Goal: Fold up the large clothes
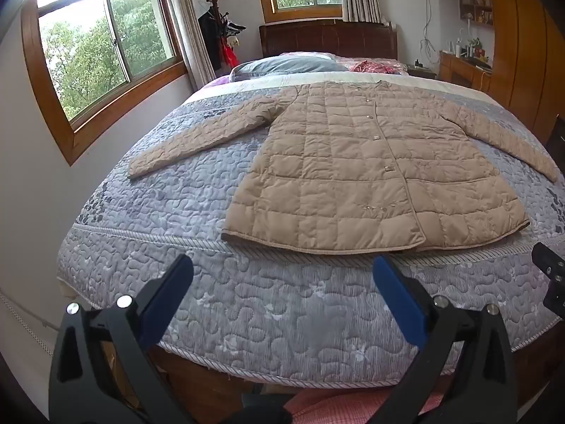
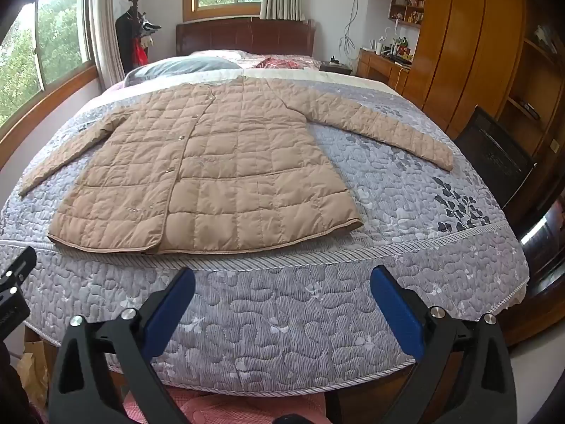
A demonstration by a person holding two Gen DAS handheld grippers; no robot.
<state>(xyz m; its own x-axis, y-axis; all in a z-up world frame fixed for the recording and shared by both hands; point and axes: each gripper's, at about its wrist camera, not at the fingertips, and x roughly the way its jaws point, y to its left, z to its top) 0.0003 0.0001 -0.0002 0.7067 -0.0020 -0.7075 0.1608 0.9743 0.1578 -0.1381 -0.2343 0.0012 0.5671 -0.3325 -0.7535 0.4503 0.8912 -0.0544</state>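
Coat [image 1: 370,162] lies flat on the bed [image 1: 247,304], front up, both sleeves spread out — long axis runs from the hem at the near edge to the collar toward the headboard [image 1: 328,39].

Left gripper [image 1: 282,275] spread wide, holding nothing, hovering over the foot of the bed short of the hem. Right gripper [image 2: 282,282] likewise spread and empty.

Coat is dead ahead of both and apart from them — hem nearest, collar farthest. In the left view the left sleeve [image 1: 197,141] angles out toward the window side; in the right view the right sleeve [image 2: 374,127] angles out toward the wardrobe [image 2: 459,53]. Each gripper looks nearer its own sleeve, so I'd guess a sleeve-in fold comes first. Nothing folded yet.
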